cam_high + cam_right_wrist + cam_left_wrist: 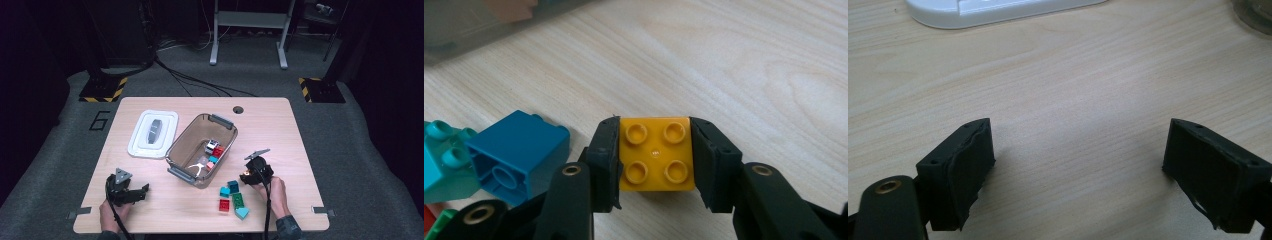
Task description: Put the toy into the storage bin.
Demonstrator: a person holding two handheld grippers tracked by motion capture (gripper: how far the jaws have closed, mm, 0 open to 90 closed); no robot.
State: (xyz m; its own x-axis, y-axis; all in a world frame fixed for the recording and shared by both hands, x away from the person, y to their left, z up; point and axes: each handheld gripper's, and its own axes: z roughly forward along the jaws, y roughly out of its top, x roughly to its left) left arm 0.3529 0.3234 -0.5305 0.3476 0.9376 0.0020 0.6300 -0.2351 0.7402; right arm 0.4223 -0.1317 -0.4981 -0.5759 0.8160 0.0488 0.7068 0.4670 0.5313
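Note:
A yellow four-stud brick (655, 153) sits squeezed between the jaws of my right gripper (655, 160), studs facing the camera. From above, that gripper (250, 172) hovers right of the clear plastic bin (186, 145), with the yellow brick (244, 176) just peeking out. Loose bricks lie beside it: a dark blue one (519, 155) (233, 186), a teal one (446, 160), a green one (237, 200) and a red one (224, 205). My left gripper (1080, 175) (142, 190) rests open over bare wood at the table's front left, nothing between its jaws.
The bin holds several small bricks (214, 152) and a white piece. Its white lid (153, 133) lies flat to the left of it. The wooden table (280, 130) has a cable hole (238, 109) near the far edge.

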